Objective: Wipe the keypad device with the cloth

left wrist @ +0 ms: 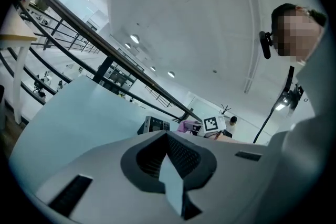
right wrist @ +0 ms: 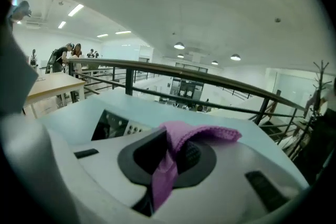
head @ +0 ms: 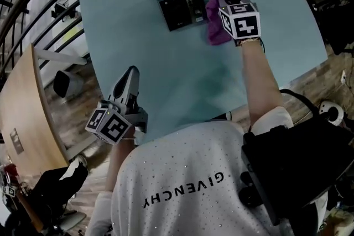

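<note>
**A:** Left tool (head: pixel 131 79)?

**B:** Jaws together, empty, low over the surface's (head: pixel 182 83) near edge. The keypad device (head: pixel 181 8) sits far across. The purple cloth (head: pixel 213 27) hangs at its right edge, pinched in the right tool (head: pixel 222 5).

**A:** Advice?

**B:** Sweep leftward, cloth flat, pressing lightly so the device doesn't slide.
</note>
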Demonstrator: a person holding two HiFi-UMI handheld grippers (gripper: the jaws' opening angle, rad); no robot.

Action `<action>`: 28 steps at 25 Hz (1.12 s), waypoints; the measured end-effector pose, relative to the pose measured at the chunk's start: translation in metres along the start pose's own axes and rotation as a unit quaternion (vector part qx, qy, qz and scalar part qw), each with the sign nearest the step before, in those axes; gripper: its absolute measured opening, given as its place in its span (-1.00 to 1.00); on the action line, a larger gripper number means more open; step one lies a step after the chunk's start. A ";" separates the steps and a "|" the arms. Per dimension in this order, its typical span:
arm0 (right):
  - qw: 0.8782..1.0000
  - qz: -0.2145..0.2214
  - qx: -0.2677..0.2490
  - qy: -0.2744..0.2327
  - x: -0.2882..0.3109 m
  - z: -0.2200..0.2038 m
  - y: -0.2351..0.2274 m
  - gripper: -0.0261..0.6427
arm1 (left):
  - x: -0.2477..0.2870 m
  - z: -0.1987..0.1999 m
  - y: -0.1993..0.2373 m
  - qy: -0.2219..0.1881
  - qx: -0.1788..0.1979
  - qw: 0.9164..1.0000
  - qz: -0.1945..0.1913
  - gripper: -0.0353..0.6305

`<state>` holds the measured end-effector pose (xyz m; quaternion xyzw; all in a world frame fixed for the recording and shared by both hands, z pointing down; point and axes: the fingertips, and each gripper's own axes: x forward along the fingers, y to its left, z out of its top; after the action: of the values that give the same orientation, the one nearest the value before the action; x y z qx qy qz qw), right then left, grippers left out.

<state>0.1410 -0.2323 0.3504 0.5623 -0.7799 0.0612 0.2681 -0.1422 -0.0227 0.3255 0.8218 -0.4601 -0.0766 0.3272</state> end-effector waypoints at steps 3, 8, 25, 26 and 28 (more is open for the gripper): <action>0.999 -0.018 -0.003 -0.048 -0.016 0.066 -0.005 -0.87 | -0.015 0.010 0.016 -0.002 -0.001 1.000 -0.005 -0.90; 0.989 -0.057 -0.051 -0.124 -0.027 0.158 0.002 -0.87 | -0.034 0.017 0.047 -0.012 -0.020 1.000 -0.007 -0.90; 0.978 -0.028 -0.156 0.138 0.058 0.020 0.071 -0.85 | -0.071 0.010 0.103 -0.026 -0.055 0.998 0.010 -0.90; 0.977 -0.023 -0.160 0.138 0.059 0.021 0.076 -0.85 | -0.071 0.009 0.104 -0.026 -0.057 0.998 0.011 -0.90; 0.977 -0.013 -0.165 0.136 0.061 0.023 0.087 -0.85 | -0.073 0.008 0.106 -0.027 -0.060 0.998 0.013 -0.90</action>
<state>0.0398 -0.2620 0.3782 0.5063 -0.7283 0.0040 0.4619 -0.2618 -0.0060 0.3705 0.7921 -0.4741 -0.1221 0.3644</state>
